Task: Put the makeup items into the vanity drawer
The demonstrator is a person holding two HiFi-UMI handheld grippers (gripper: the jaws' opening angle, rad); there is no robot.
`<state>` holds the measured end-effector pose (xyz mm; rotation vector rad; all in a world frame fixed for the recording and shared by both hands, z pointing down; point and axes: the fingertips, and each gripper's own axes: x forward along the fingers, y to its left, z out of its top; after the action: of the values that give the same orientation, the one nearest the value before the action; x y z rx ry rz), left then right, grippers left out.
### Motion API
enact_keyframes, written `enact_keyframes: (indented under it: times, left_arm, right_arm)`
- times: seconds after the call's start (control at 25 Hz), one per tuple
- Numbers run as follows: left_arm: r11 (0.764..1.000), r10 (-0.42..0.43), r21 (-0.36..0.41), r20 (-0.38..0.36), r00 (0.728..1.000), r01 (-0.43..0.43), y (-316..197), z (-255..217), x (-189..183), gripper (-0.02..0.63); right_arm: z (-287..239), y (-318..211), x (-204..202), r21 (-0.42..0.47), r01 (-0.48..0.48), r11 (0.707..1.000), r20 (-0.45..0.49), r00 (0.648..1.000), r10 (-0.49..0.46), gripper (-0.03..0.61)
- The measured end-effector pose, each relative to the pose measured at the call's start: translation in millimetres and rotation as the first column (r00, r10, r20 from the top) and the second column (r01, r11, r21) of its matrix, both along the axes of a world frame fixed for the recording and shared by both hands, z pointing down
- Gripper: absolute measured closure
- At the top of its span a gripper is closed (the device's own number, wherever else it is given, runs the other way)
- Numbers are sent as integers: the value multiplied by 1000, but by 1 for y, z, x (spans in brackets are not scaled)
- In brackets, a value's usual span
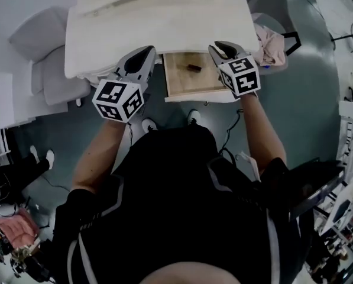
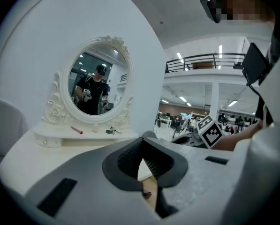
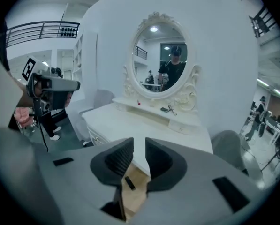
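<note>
A small dark makeup item (image 1: 193, 67), stubby and tube-like, is seen lying on the pale wooden floor of the open vanity drawer (image 1: 182, 86), just below and ahead of the right gripper (image 1: 222, 47). It is not held. The right gripper's jaws are parted by a narrow gap with nothing between the pads, and the item is glimpsed through that gap, resting on its side. The gripper is held just above the drawer's right edge, a position judged consistent with a drop-off into the drawer. The left gripper (image 1: 142, 57) is kept at the drawer's left corner, its jaws brought together at the tips and empty, apparently parked clear of the opening. The drawer is pulled out toward the person from under the white vanity top (image 1: 164, 22). Farther ahead of both grippers, beneath the oval mirror (image 3: 165, 62), a slim red item (image 3: 139, 103) and a small dark tangle (image 3: 168, 109) are set on the raised shelf; what the tangle is cannot be told. On that showing, the task is judged only partly done.
</note>
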<state>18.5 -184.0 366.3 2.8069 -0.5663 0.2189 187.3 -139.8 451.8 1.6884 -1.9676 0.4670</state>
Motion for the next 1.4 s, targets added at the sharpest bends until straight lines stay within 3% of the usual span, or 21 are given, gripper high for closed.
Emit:
enact_keyframes:
  times: [0.4,0.64,1.0,1.4]
  left_arm:
    - [998,53,-11,-77,996,-54,-4,-47,6,612]
    - [999,45,26,-105,993,-42,-4,-71,14,612]
    - [993,68,96,-67,995,-61,-3,-101,24,612]
    - [992,75,105,-70,995,-68,3,-105,26,612]
  right_arm:
    - [-120,43,17,218,-160,963,-1,987,164,570]
    - [-159,64,17,278,-201,940,15,979,205,572]
    - [-195,80,36,349,-321,880,66,945,319,573]
    - [-213,88,35,380,-337,861,44,937,347,574]
